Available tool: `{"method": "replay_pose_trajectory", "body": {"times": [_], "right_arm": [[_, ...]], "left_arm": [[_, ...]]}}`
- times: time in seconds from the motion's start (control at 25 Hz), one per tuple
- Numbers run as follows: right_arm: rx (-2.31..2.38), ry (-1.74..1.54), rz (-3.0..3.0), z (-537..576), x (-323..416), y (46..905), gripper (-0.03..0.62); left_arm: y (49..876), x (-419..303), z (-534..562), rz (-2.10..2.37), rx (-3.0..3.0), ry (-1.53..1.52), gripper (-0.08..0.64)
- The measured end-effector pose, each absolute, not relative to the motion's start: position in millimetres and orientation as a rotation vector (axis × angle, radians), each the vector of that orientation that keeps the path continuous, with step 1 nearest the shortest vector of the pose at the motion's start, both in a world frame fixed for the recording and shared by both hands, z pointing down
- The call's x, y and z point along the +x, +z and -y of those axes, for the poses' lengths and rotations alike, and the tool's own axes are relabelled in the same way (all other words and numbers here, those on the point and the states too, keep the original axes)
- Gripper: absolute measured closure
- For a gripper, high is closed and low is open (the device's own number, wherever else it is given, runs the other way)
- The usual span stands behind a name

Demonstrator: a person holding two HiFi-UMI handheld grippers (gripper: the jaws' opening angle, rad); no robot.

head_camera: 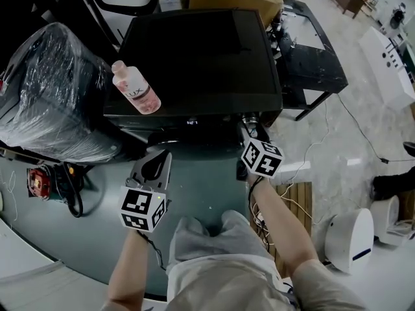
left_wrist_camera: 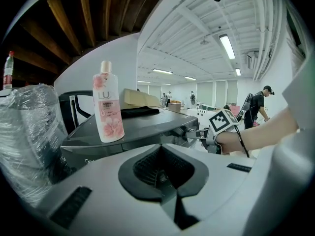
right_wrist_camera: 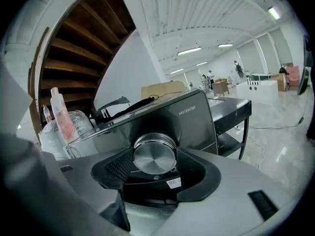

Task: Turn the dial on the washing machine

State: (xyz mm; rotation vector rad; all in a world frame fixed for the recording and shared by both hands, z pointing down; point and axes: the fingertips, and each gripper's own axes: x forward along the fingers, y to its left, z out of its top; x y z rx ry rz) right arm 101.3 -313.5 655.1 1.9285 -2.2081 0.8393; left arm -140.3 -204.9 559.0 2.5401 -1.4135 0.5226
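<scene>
Your right gripper is clamping the round brushed-metal dial on the dark grey washing machine's front. Your left gripper is hanging closed, empty. Twisting off-axis risks the pads slipping.

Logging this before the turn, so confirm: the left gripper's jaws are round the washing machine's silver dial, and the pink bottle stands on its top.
Wrong gripper. The right gripper view shows the right gripper with its jaws round the silver dial; the left gripper holds nothing. The pink bottle does stand on top of the washing machine.
</scene>
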Motion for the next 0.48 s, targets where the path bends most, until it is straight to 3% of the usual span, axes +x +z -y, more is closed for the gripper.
{"method": "replay_pose_trajectory", "body": {"times": [0.48], "right_arm": [[1.792,0.726,2.196,287,89,609,0.293]], "left_arm": [[507,-147,181,1.418,2.556,0.507,0.54]]}}
